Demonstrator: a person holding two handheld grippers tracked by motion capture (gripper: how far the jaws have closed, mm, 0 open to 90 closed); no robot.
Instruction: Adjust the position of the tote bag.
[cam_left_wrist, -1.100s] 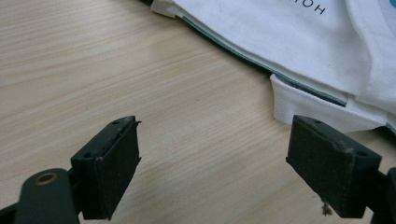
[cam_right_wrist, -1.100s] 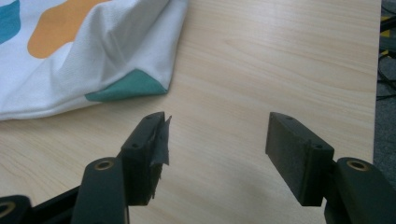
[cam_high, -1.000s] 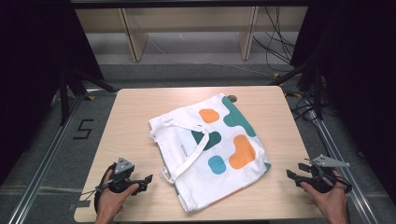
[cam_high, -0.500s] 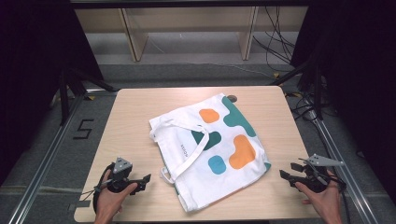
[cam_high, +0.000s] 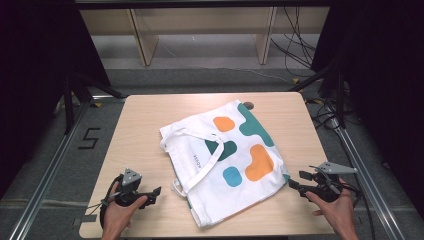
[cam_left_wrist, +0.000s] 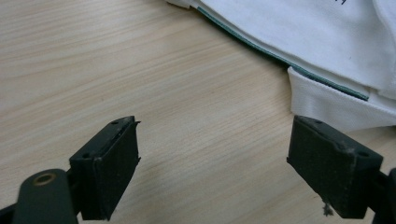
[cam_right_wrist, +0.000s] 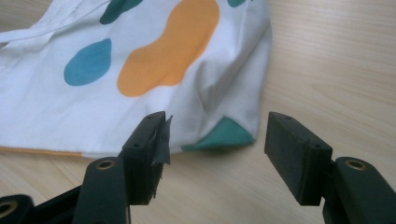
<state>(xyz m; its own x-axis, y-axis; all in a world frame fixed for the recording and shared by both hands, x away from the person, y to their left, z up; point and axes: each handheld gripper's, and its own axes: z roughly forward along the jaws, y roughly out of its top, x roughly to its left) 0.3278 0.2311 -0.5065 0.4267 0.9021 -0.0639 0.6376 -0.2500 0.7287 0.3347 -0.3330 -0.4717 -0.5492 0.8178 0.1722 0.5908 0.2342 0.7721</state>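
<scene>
Laboratory recording cell. A pale wooden surface (cam_high: 150, 120) stands at the centre of the frame on grey carpet, flanked by metal floor rails (cam_high: 47, 172) at lower left and lower right. Black curtains (cam_high: 30, 75) close both sides; loose cables (cam_high: 295, 47) trail at upper right, and a floor marking "5" (cam_high: 89, 138) lies at left.

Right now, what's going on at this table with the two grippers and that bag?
A person holds a two-jaw gripper in each hand at a wooden table. A white tote bag with orange and teal blobs lies flat in the middle, its handles draped across it. The left gripper sits near the bag's handle loop, jaws open over bare wood. The right gripper points at the bag's teal-tipped corner, jaws open and not touching it. Nothing is gripped yet.
</scene>
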